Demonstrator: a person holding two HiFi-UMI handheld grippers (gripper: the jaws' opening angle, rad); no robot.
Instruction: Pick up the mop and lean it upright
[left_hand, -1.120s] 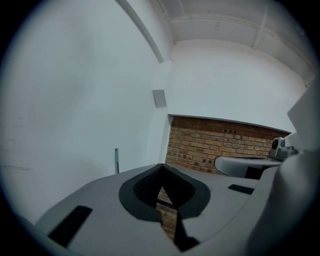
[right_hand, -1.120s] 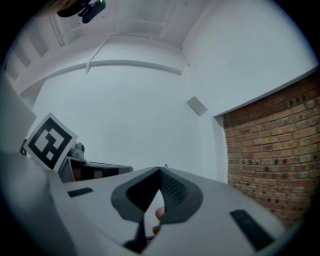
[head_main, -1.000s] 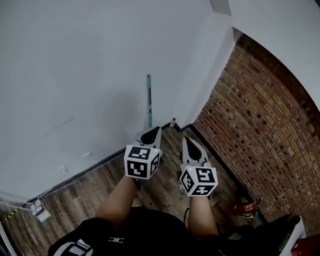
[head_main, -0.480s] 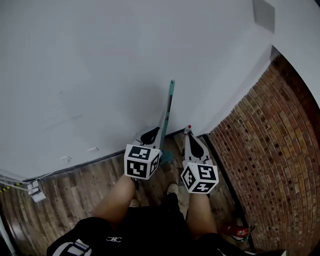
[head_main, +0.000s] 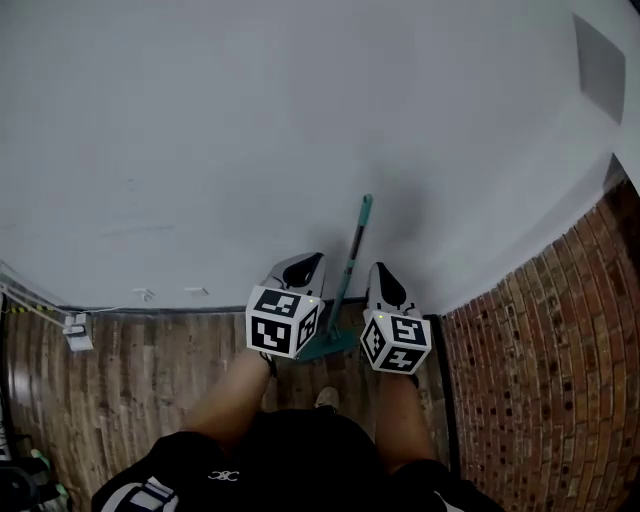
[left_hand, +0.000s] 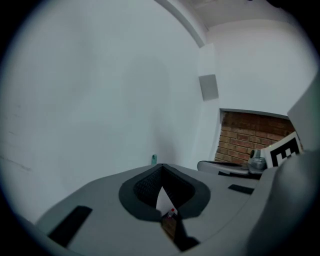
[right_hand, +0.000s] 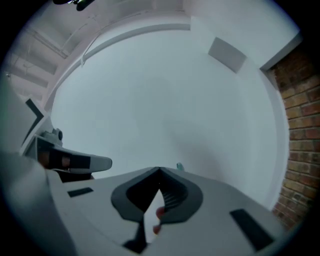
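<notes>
The mop stands leaning against the white wall, its teal and grey handle (head_main: 352, 255) slanting up and its teal head (head_main: 325, 345) resting on the wood floor. The left gripper (head_main: 305, 262) is just left of the handle and the right gripper (head_main: 383, 272) just right of it, neither touching. Both are shut and hold nothing. Over the left gripper's (left_hand: 161, 166) closed tips, only the handle's teal top (left_hand: 154, 159) shows in the left gripper view. The same top (right_hand: 179, 166) peeks over the right gripper (right_hand: 159, 171) in the right gripper view.
A brick wall (head_main: 540, 380) meets the white wall (head_main: 250, 130) at the corner on the right. A grey panel (head_main: 600, 55) sits high on the white wall. A small box with cables (head_main: 75, 330) lies by the skirting at left. The person's shoe (head_main: 326, 400) is behind the mop head.
The head view has swung toward the wall and away from the brick side. The mop now appears between the two grippers rather than beyond them. Both grippers stay shut.
</notes>
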